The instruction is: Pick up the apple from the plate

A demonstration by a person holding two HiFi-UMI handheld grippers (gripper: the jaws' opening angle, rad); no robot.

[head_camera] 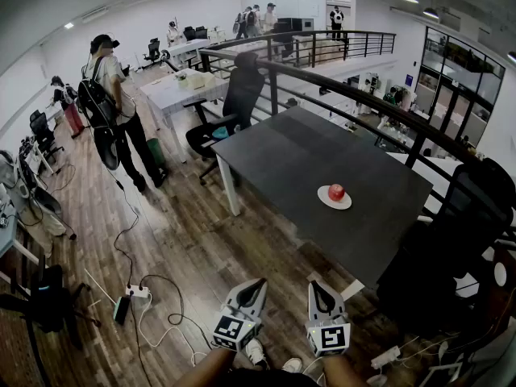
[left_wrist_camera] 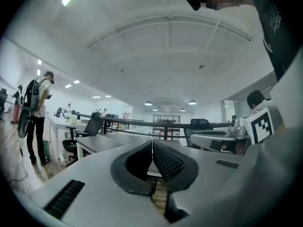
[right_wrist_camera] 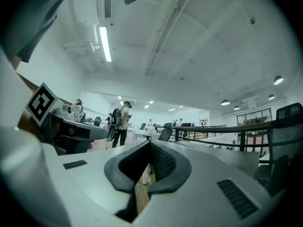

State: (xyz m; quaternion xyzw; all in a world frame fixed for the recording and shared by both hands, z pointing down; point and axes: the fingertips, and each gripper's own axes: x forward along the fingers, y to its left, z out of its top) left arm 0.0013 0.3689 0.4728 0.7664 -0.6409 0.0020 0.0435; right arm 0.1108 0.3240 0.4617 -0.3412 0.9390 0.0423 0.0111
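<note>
person with a backpack (head_camera: 111, 107): standing on the wood floor (head_camera: 173, 240), far left | left hand-held gripper (head_camera: 256, 284): jaws pressed together, nothing between them | right hand-held gripper (head_camera: 316, 285): jaws likewise together, empty (just beside the left one) | apple (head_camera: 337, 192): on the white plate (head_camera: 324, 199), on the dark counter (head_camera: 298, 147), well apart from both grippers

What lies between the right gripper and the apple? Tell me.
Between the right gripper and the apple, the head view shows only wooden floor, then bare dark table up to the plate.
</note>
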